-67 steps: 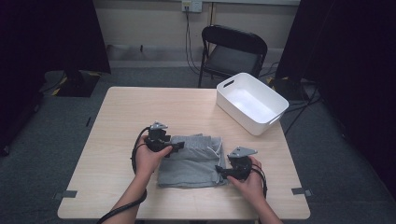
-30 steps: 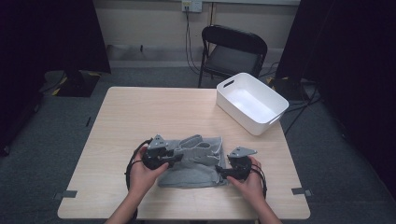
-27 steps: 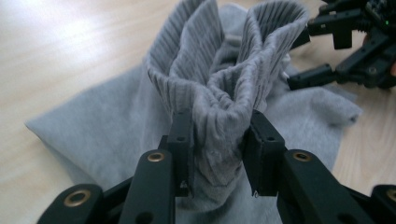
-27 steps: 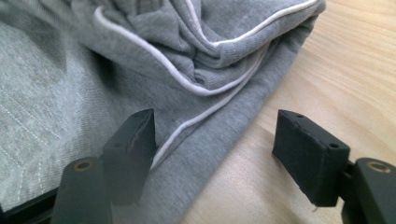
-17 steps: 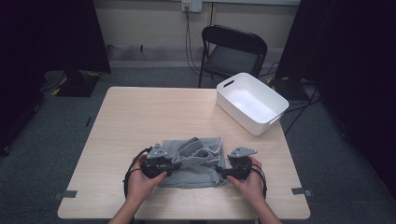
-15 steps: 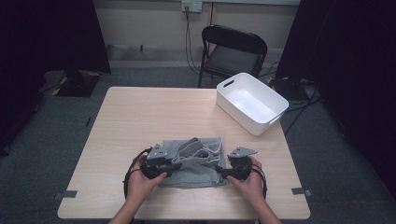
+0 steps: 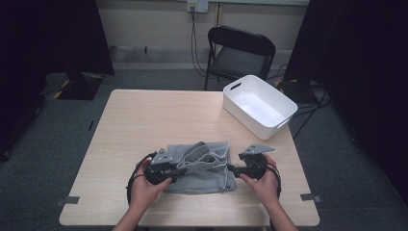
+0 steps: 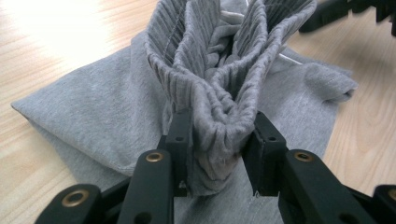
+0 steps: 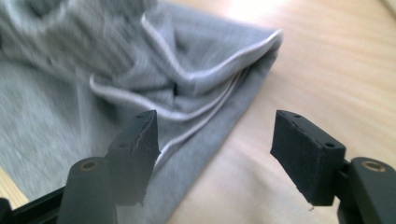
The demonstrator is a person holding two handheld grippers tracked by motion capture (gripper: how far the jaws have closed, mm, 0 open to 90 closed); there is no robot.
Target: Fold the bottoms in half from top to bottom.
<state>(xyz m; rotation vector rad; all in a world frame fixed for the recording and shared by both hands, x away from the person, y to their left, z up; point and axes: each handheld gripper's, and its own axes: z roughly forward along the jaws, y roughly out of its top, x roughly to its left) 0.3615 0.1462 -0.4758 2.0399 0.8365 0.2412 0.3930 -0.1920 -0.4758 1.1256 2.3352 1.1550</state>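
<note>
A grey garment (image 7: 204, 168) lies folded on the near middle of the wooden table (image 7: 159, 115). My left gripper (image 7: 178, 170) is at its left side, shut on a bunched ribbed band (image 8: 219, 88) of the garment (image 8: 93, 107), which rises in loose folds beyond the jaws. My right gripper (image 7: 231, 168) is at the garment's right edge. In the right gripper view its jaws (image 9: 215, 140) stand open, just above the white-trimmed corner of the cloth (image 9: 210, 79), with nothing pressed between the pads.
A white plastic bin (image 7: 260, 107) stands at the table's far right corner. A black folding chair (image 7: 240, 48) is behind the table. Bare tabletop stretches to the left and far side of the garment.
My left gripper has drawn toward the near edge with the ribbed band, which bunched and lifted into a loop. The right gripper stayed at the right edge, lifting slightly.
</note>
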